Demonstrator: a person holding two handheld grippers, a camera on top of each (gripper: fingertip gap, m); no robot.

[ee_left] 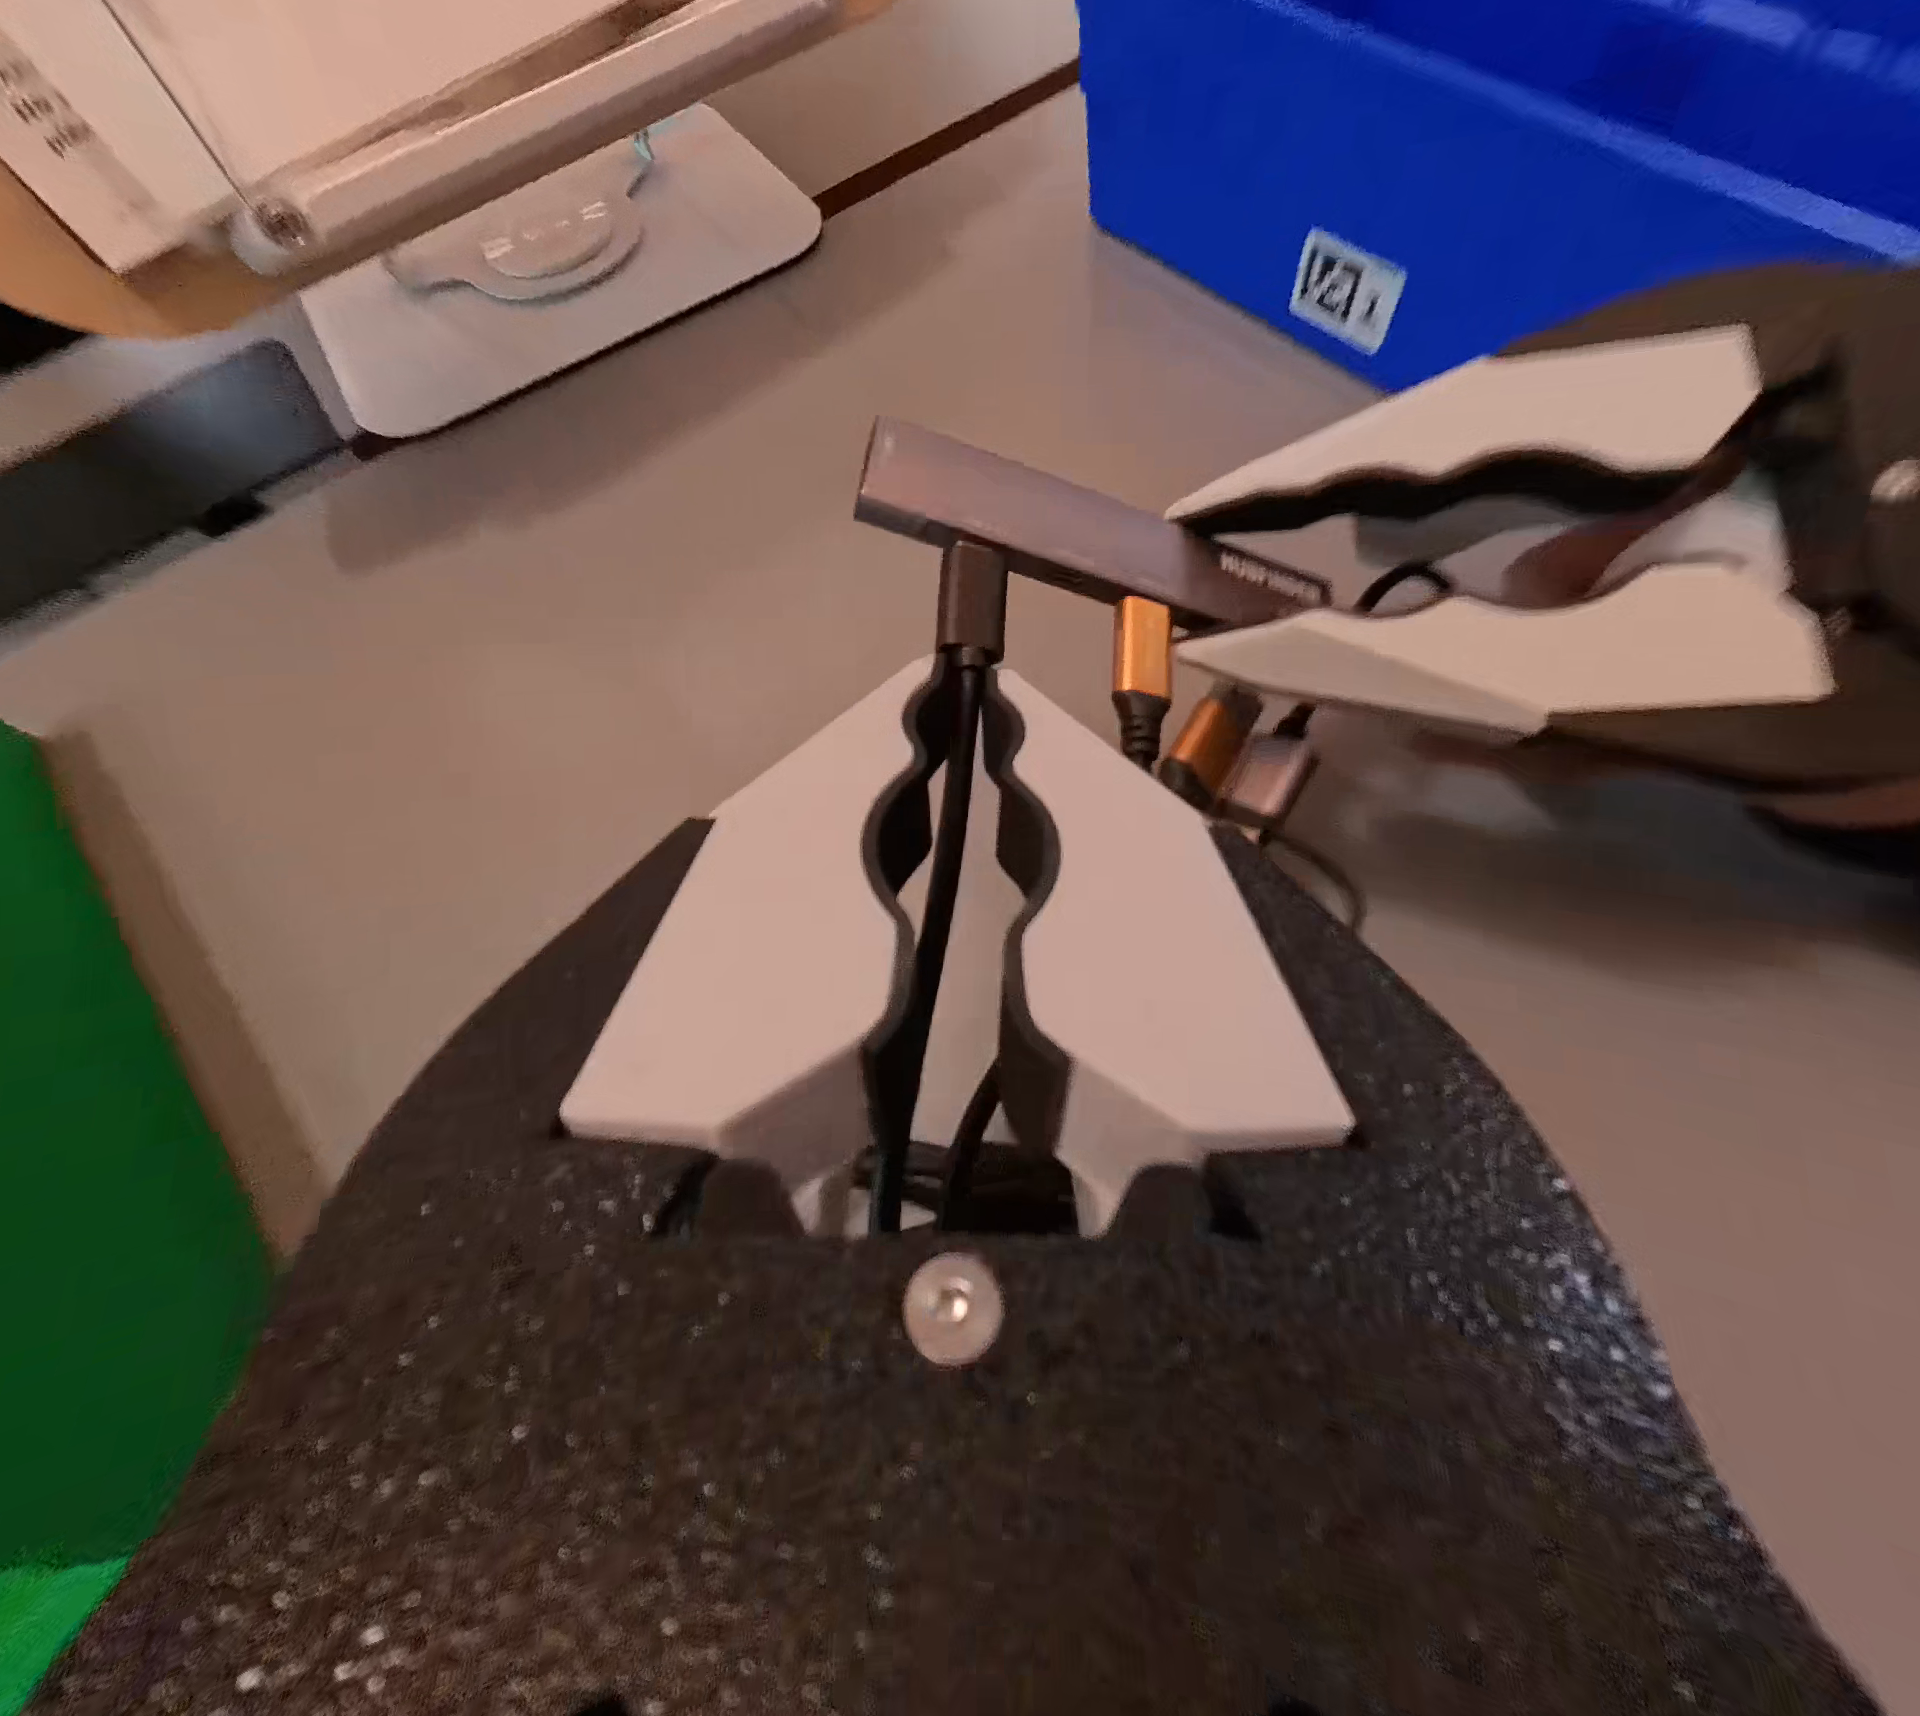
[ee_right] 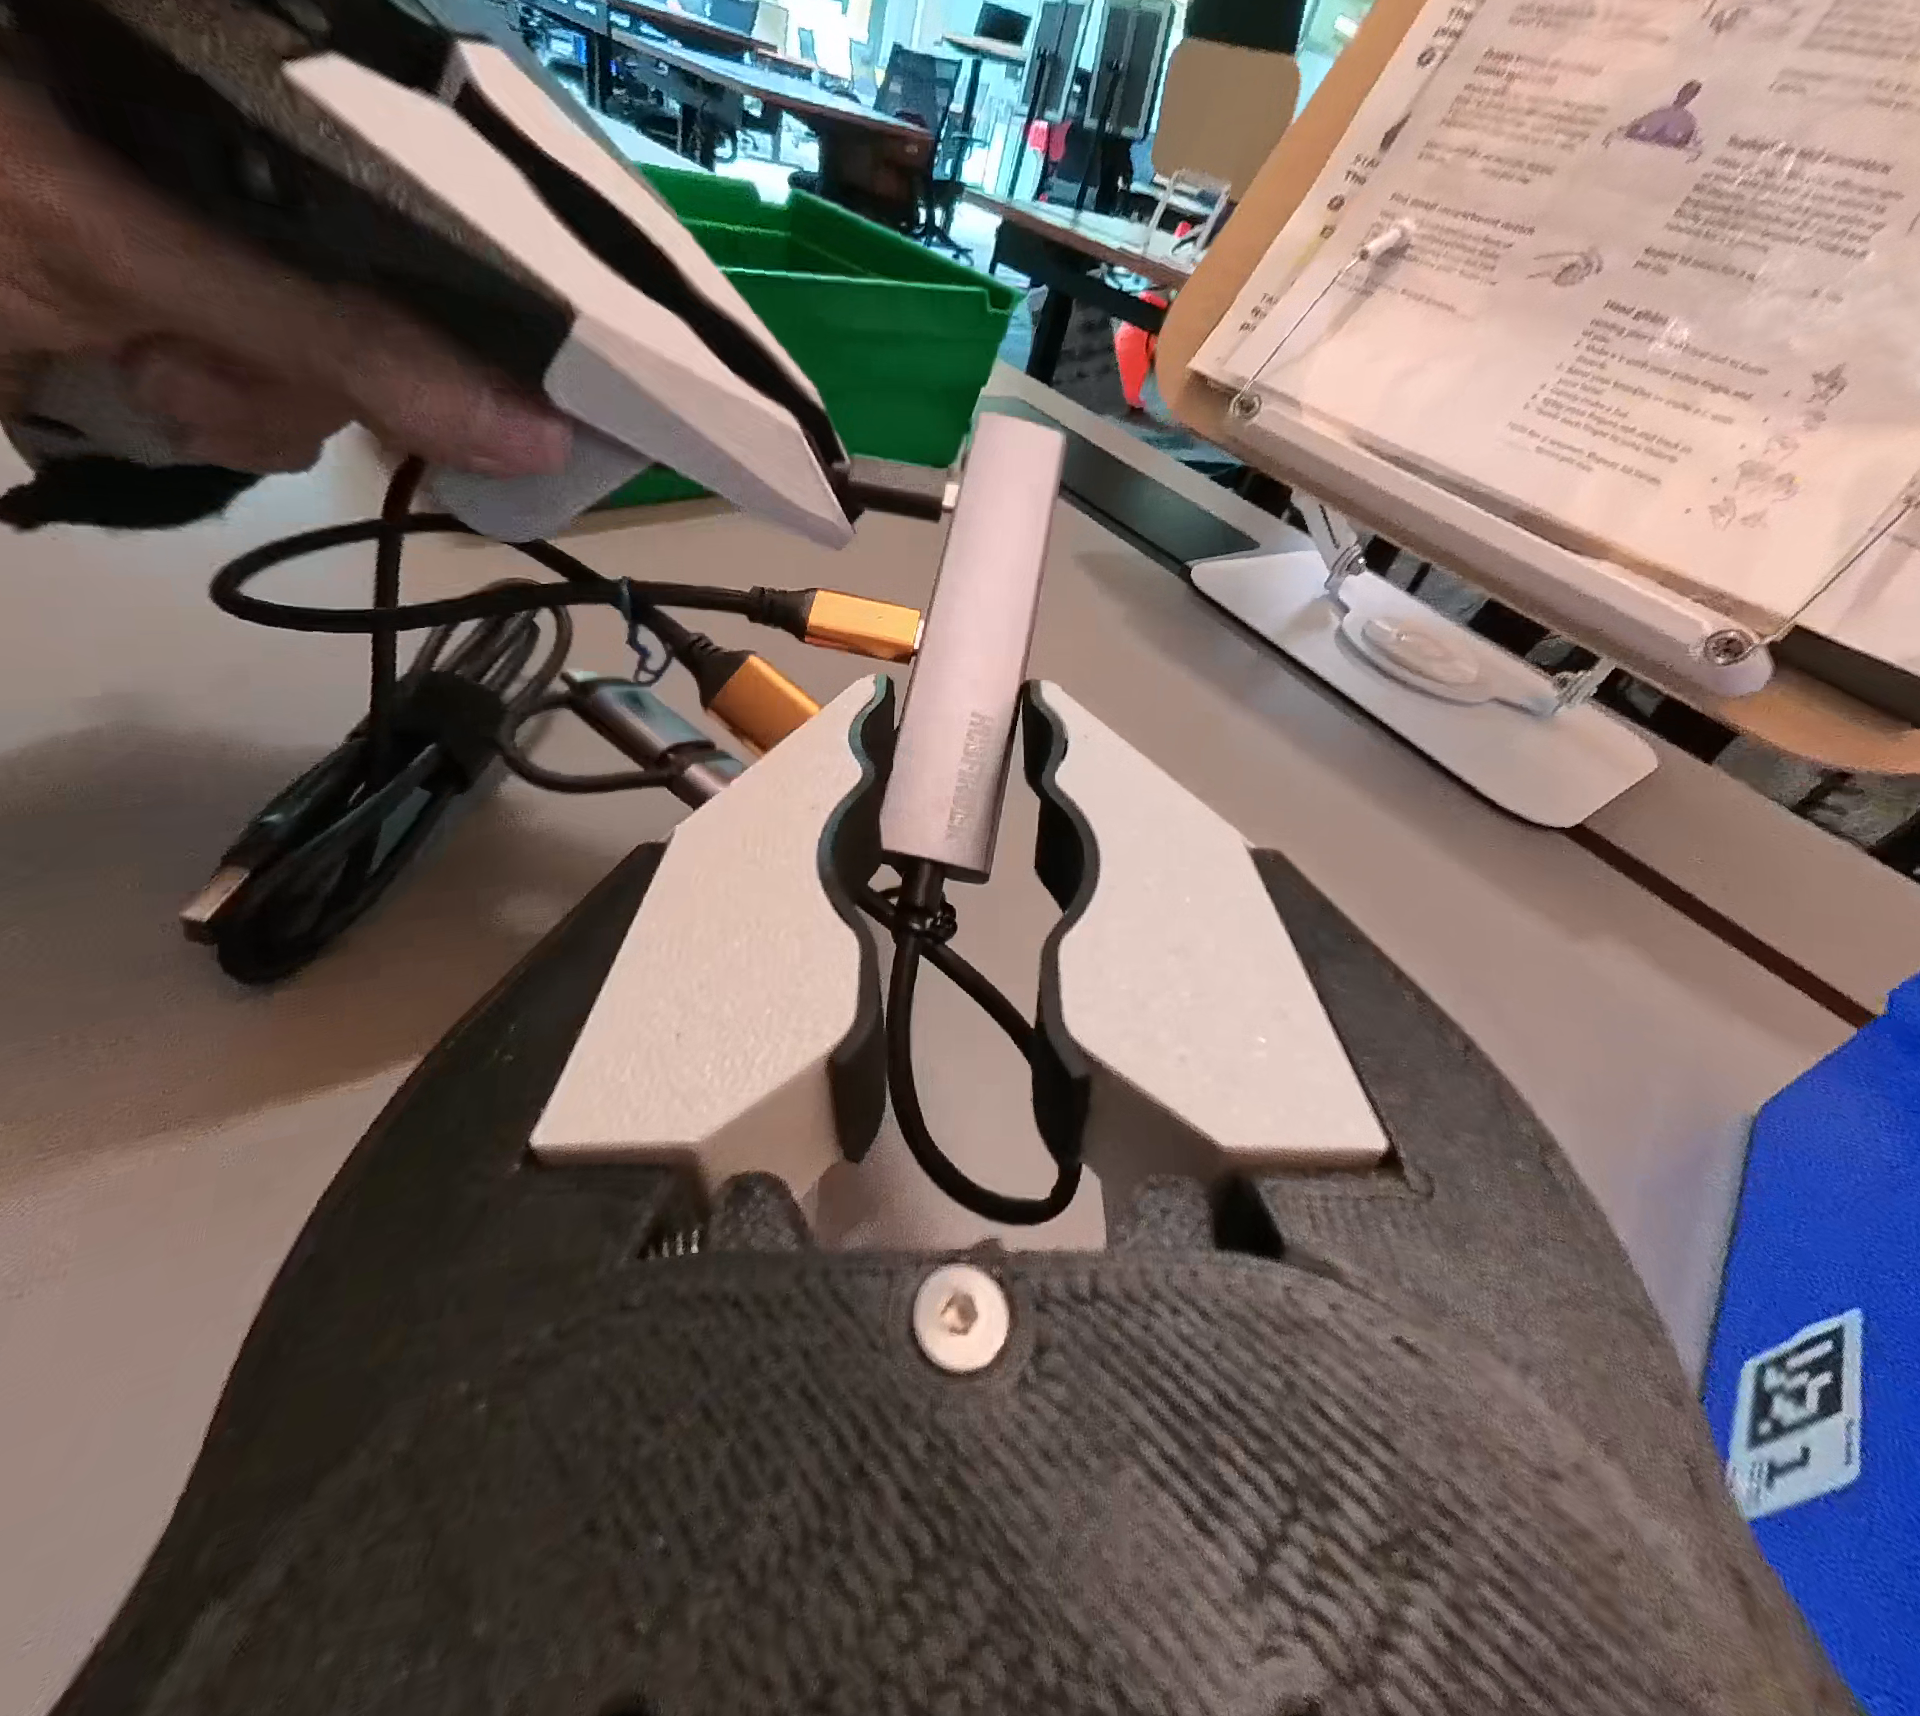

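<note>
Only right view shows bundled cables (ee_right: 343, 793), seemingly tied.

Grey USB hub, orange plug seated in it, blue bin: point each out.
grey USB hub (ee_right: 961, 679), right wrist view, middle of its long face.
orange plug (ee_right: 864, 624), right wrist view, its metal shell.
blue bin (ee_left: 1247, 139), left wrist view, its near wall.

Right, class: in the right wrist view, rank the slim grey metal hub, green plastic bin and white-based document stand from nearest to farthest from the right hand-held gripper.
1. Slim grey metal hub: clamped in the right hand-held gripper.
2. White-based document stand: right, on the table.
3. Green plastic bin: far left, behind.
</note>
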